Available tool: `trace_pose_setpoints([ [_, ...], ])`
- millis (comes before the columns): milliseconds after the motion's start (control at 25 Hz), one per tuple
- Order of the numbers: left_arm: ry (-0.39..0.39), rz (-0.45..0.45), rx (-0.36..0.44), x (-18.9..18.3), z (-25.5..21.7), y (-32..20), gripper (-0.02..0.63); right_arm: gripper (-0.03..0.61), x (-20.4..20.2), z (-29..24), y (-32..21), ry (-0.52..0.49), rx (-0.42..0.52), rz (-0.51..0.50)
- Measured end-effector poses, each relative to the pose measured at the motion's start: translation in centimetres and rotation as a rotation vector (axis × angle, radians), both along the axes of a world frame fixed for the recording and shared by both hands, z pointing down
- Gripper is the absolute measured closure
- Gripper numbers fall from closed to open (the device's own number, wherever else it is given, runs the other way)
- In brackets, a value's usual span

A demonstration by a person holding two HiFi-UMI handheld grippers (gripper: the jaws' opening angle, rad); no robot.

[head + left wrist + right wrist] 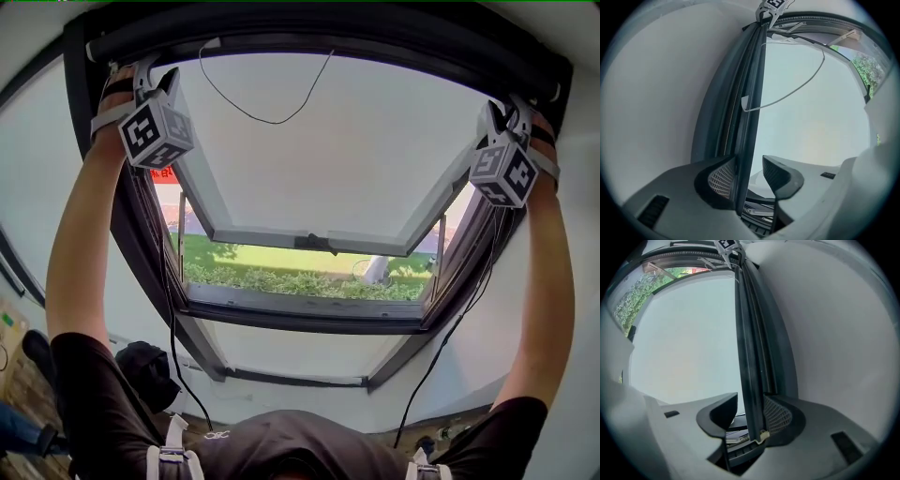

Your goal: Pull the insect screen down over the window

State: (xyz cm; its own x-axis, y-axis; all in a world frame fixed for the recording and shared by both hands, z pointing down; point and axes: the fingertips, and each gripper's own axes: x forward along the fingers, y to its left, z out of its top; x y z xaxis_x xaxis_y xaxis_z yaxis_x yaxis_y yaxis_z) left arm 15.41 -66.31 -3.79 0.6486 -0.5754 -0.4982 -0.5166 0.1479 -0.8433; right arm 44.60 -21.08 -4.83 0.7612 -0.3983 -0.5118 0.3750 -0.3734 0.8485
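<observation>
In the left hand-held gripper [750, 174], the slim dark pull bar of the insect screen [751, 112] stands between the jaws. The jaws are released: the bar lies against one ribbed pad and the other pad is apart from it. The right hand-held gripper [749, 416] is released in the same way around the same bar, which lies along the top edge of the dark grey window frame [309, 316]. To do this step well, I think both should first clench fully on the bar and then draw it down evenly, so that the screen does not run crooked. Only the gripper views show this gap at the pads. Only the head view shows both arms raised to the upper corners, the white sash [309, 239] tilted open and the green hedge [300, 281] beyond.
</observation>
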Motion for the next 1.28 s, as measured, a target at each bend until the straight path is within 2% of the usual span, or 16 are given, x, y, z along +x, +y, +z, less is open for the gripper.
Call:
trace_pose_setpoints([
  [200,0.006,0.027,0.015,0.5,-0.6,0.5,0.423,0.389,1.5,0.1,-0.3,0.015,-0.052,0.082],
  [360,-0.035,0.005,0.012,0.3,0.2,-0.4,0.426,0.393,1.2,0.4,-0.7,0.009,-0.055,0.048],
  [480,-0.063,0.017,-0.008,0.6,0.6,-0.3,0.386,0.394,1.0,0.7,-0.7,-0.007,-0.045,0.031],
  [680,-0.1,0.003,-0.027,0.4,1.3,-0.5,0.384,0.401,0.9,1.0,-0.6,-0.006,-0.032,0.029],
  [880,-0.153,0.028,-0.049,0.4,3.6,0.5,0.399,0.451,0.8,3.1,-0.2,0.019,-0.042,0.023],
  [1120,-0.202,0.017,-0.054,0.1,7.2,0.8,0.396,0.459,0.8,6.5,-0.2,-0.006,-0.065,0.013],
  [1280,-0.238,0.028,-0.09,0.2,10.3,1.0,0.427,0.465,1.0,9.7,-0.1,-0.043,-0.079,0.005],
])
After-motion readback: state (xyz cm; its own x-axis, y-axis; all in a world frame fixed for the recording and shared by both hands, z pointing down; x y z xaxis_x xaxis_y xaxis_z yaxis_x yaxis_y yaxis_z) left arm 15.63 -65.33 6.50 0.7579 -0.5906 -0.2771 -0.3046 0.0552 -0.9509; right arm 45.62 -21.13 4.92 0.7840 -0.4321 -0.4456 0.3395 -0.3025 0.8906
